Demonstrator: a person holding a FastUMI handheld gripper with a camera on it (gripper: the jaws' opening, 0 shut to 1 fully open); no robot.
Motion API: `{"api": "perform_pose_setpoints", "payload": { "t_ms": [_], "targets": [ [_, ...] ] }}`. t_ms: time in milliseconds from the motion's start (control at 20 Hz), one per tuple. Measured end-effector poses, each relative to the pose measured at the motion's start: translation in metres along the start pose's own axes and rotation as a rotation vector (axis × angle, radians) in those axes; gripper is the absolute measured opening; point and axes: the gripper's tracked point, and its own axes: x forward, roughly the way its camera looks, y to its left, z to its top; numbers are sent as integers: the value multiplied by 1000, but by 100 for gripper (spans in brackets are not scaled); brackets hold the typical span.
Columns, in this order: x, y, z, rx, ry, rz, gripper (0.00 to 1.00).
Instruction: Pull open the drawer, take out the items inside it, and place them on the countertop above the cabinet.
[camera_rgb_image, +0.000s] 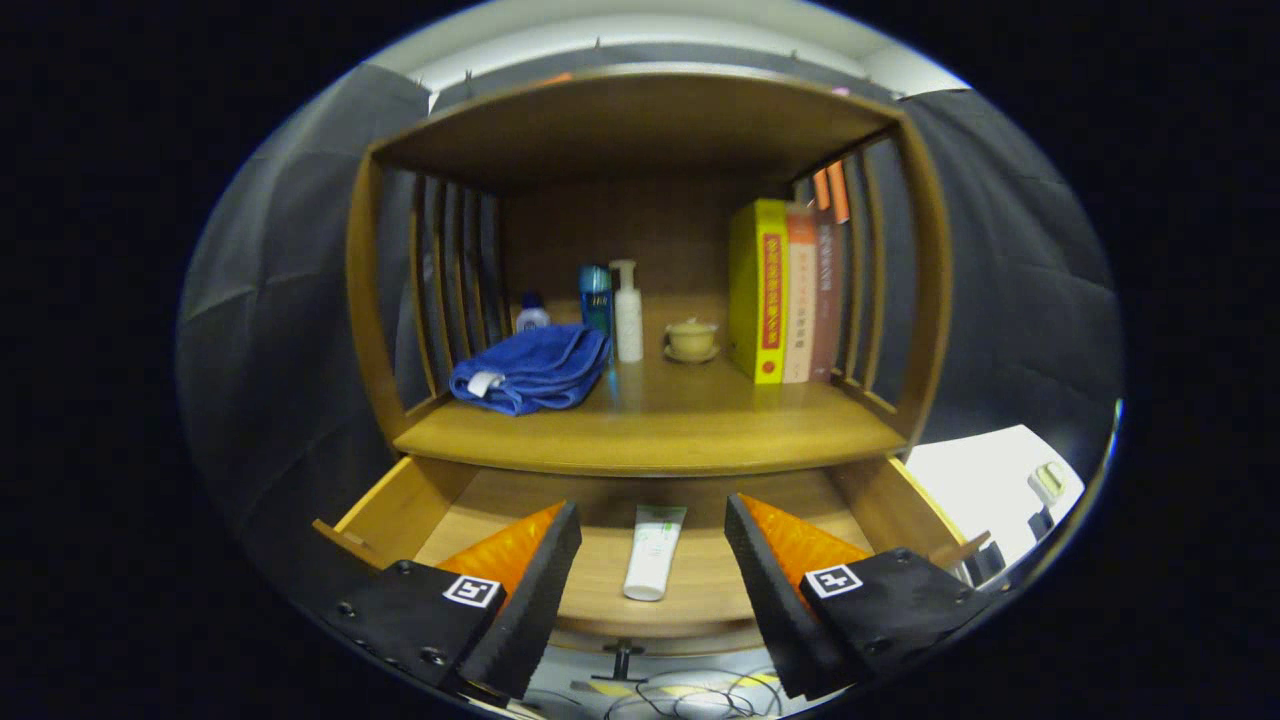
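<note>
1. From the camera riding on the tongs (652, 580), the wooden cabinet (640, 120) stands straight ahead, with its drawer (400, 505) pulled out below the worktop (650, 425).
2. The tongs are spread wide and grip nothing; their two fingers (530, 590) hang over the front part of the drawer, one to each side.
3. A white tube (652, 552) with a green-marked upper end lies flat on the drawer floor, lengthwise front to back. It sits in the gap between the two fingers, touching neither, with its cap end toward the drawer front.
4. The drawer's small dark knob (622, 660) sticks out under the front edge, just below the tube.
5. On the worktop above, a folded blue towel (533, 368) lies at the left, near the front.
6. Behind the towel stand a small white bottle with a blue cap (531, 313), a blue bottle (595, 295) and a white pump bottle (627, 312), close together.
7. A small yellowish cup on a saucer (691, 340) sits just beside the pump bottle, toward the middle.
8. To the right, a yellow book (760, 290) stands upright with a few other books (812, 295) touching it, against the slatted side of the cabinet.
9. Loose cables (690, 695) lie on the floor below the drawer.
</note>
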Motion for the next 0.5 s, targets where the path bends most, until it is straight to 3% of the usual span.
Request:
{"api": "perform_pose_setpoints", "payload": {
  "t_ms": [150, 500],
  "targets": [
    [47, 1, -15, 6, 224, -4, 95],
    [103, 3, -82, 22, 505, -45, 93]
  ]
}}
